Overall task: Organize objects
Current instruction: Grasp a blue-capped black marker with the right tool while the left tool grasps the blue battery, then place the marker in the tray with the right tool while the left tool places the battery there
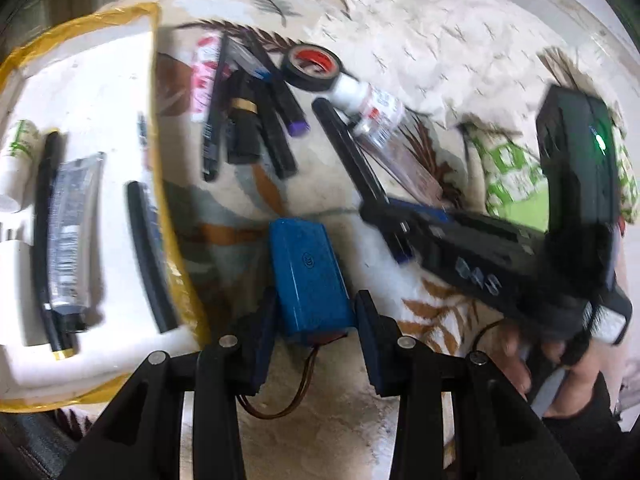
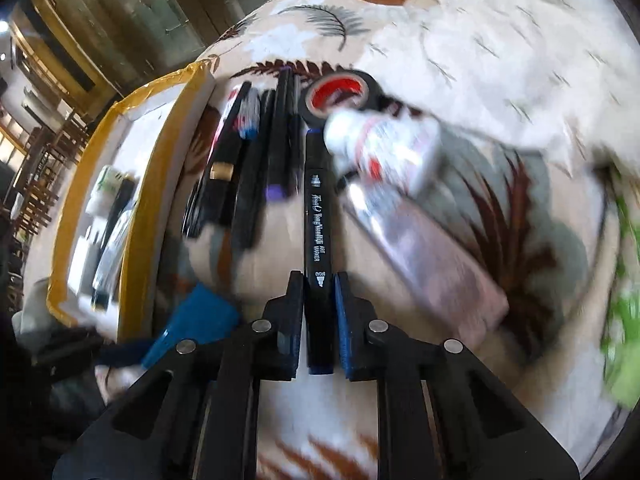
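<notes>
My right gripper (image 2: 318,322) squeezes the black marker (image 2: 317,216) by 1 end, ready to lift it toward the yellow-edged tray (image 1: 160,184). My left gripper (image 1: 316,344) stands open around the blue battery pack (image 1: 310,276) on the leafy cloth (image 1: 420,40).

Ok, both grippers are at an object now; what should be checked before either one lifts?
1. Right gripper pads against the black marker: ok.
2. Grip near the marker's end, not its middle: not ok.
3. Left gripper straddles the blue battery pack; pads pressing: cannot tell.
4. Battery wire free of the fingers: cannot tell.
5. Free space in the yellow-edged tray: ok.
</notes>
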The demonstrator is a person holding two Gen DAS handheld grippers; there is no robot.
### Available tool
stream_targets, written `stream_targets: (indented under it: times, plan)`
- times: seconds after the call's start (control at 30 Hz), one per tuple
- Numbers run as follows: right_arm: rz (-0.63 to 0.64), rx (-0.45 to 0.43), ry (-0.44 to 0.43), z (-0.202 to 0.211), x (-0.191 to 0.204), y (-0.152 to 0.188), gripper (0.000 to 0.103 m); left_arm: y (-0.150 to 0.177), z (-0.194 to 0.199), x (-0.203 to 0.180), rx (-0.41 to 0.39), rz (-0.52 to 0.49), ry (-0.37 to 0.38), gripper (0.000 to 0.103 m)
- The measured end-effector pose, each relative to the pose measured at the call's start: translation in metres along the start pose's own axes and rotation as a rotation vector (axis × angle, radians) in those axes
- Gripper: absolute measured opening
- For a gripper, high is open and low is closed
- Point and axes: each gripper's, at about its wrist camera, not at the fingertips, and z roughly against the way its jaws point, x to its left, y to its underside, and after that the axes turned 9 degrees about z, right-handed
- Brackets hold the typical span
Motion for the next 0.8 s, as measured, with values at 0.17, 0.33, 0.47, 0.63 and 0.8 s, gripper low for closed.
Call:
stream_targets:
  times: [0.17,0.33,0.47,0.63,0.8]
  plan:
    - [-0.018,0.048,-0.028,0.016,-0.005,0.038,0.015,0.004,-0.008,-0.006,0.045,-0.018,-0.054,0.039]
    - [-0.043,0.052,-0.069,0.015,-0.009,0.040,0.018,0.001,-0.007,-0.015,0.036,-0.027,-0.099,0.048]
    - [-0.062,0.044,-0.081,0.012,-0.010,0.033,0.021,-0.006,-0.018,-0.024,0.043,-0.060,-0.191,0.045]
    - [-0.097,0.028,-0.079,0.012,-0.015,0.034,0.015,0.002,-0.020,-0.034,-0.002,-0.123,-0.267,0.036]
    - [-0.099,0.003,-0.093,0.022,-0.015,0.036,0.014,0.002,0.009,-0.021,-0.060,-0.049,-0.124,0.035]
